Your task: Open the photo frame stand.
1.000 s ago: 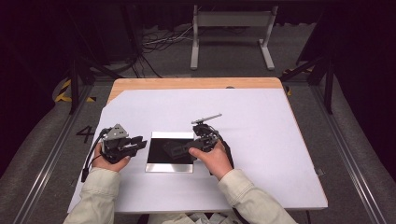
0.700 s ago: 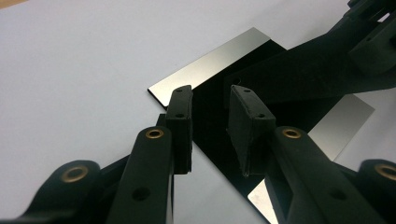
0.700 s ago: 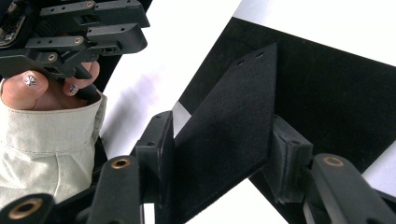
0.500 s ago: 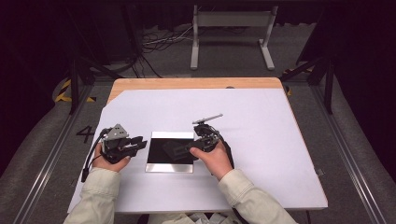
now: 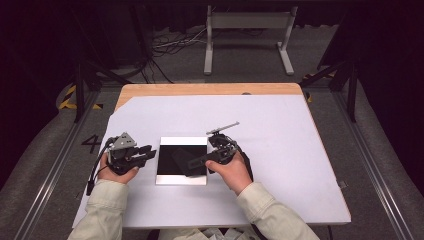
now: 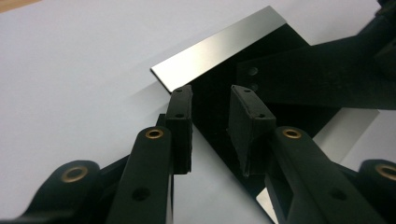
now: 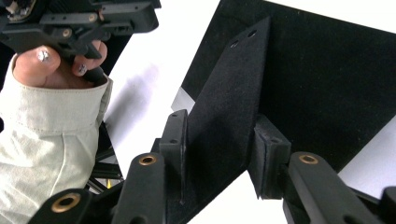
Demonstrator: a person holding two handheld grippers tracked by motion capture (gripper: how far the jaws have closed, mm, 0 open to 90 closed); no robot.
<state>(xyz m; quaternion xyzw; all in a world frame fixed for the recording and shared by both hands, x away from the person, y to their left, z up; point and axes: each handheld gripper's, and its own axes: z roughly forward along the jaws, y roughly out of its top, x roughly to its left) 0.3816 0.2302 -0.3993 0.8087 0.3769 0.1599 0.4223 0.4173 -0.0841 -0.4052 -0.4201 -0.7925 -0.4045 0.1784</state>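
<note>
Two grippers: right gripper (image 7: 219,154), jaws just closing, pinches a black bracket (image 7: 229,93) over the mirror plate (image 5: 182,177); left gripper (image 6: 212,126) spread at nine o'clock.

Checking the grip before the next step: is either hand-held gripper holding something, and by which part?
The right hand-held gripper, whose jaws have just been closing, straddles the near end of a flat black plate. The left hand-held gripper holds nothing.

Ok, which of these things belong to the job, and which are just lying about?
In the job: black strip between the pads of the right tool, whose jaws have just been closing; shiny square plate; left tool at its edge; white table.
Lying about: metal stand, cables, striped tape on the floor.
</note>
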